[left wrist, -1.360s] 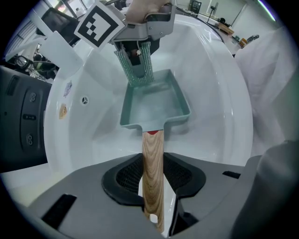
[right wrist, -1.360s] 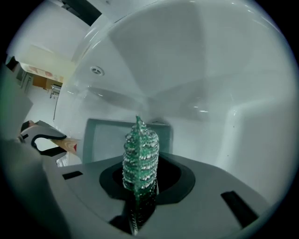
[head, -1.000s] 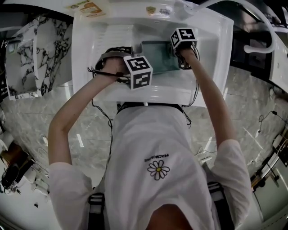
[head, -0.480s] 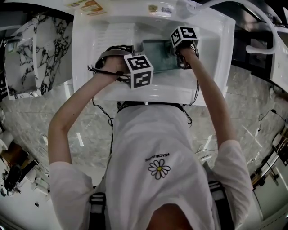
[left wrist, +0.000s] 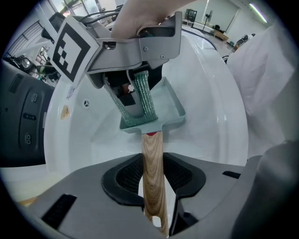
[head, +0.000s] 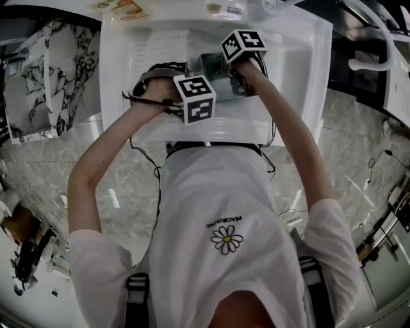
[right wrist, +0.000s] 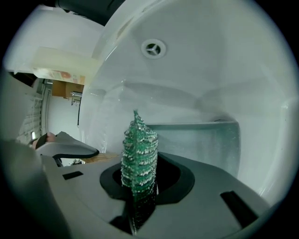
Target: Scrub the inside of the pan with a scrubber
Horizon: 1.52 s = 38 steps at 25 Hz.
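Note:
A teal rectangular pan (left wrist: 164,108) lies in the white sink (head: 291,118), its wooden handle (left wrist: 153,163) pointing toward me. My left gripper (left wrist: 153,179) points straight down and is shut on that handle. My right gripper (right wrist: 139,184) is shut on a green mesh scrubber (right wrist: 138,151), which stands up between its jaws. In the left gripper view the scrubber (left wrist: 140,100) hangs over the pan's near left part, at or just above its floor. In the head view only a strip of the pan (head: 213,65) shows between the two marker cubes.
The sink's drain (right wrist: 153,47) lies beyond the pan. A white hose (head: 375,61) curves at the upper right. Marble counter (head: 45,77) flanks the sink on the left. Stickers (head: 125,11) sit on the sink's back rim. My own torso fills the lower head view.
My right gripper has moved left along the pan with the scrubber, from the pan's right end toward its middle, and has risen a little. The left gripper and pan stay put.

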Each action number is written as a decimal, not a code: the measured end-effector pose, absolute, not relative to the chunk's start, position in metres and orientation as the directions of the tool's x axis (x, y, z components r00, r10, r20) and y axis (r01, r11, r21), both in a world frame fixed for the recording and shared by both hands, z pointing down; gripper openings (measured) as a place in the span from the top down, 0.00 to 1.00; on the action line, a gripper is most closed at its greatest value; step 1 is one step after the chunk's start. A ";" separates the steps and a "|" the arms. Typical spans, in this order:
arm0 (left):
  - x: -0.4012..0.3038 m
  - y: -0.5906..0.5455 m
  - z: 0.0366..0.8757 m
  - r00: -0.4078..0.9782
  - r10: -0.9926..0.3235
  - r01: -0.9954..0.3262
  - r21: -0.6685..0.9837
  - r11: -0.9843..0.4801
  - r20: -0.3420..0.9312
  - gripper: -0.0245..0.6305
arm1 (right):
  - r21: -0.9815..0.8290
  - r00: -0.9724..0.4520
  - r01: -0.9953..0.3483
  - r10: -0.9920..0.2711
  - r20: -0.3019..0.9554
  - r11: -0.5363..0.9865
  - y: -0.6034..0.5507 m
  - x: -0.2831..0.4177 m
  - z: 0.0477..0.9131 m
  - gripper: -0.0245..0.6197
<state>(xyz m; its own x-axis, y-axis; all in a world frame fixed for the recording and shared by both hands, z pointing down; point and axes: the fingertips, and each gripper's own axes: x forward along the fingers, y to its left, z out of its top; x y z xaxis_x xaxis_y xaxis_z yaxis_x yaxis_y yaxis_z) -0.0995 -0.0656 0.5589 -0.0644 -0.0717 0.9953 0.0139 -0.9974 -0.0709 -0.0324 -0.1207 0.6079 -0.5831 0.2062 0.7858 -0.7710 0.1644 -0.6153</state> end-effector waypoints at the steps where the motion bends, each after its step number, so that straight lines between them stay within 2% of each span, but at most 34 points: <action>1: -0.099 -0.065 0.559 -0.064 -0.071 0.013 -0.070 -0.997 0.995 0.74 | -0.626 -0.593 -0.763 0.209 0.777 0.164 -0.120 -0.037 0.606 0.87; 13: -0.100 -0.065 0.561 -0.087 -0.093 0.021 -0.092 -0.996 0.992 0.74 | -0.658 -0.628 -0.734 0.202 0.752 0.167 -0.117 -0.049 0.598 0.87; 19: -0.101 -0.065 0.561 -0.107 -0.106 0.044 -0.102 -0.994 0.989 0.74 | -0.670 -0.647 -0.725 0.175 0.742 0.162 -0.122 -0.019 0.588 0.87; 28: -0.101 -0.065 0.559 -0.107 -0.109 0.049 -0.104 -0.993 0.988 0.74 | -0.447 -0.414 -0.870 0.183 0.892 0.210 -0.113 0.078 0.631 0.87; 38: -0.101 -0.065 0.559 -0.096 -0.103 0.045 -0.099 -0.994 0.990 0.74 | -0.409 -0.386 -0.901 0.162 0.908 0.146 -0.106 0.088 0.657 0.87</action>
<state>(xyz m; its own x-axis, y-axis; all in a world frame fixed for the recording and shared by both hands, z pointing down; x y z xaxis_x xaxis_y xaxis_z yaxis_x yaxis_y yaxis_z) -0.1012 -0.0647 0.5591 -0.0963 -0.1028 0.9900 0.0455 -0.9941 -0.0988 0.0876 -0.1062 0.6565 -0.3862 0.1620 0.9081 -0.9008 0.1457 -0.4091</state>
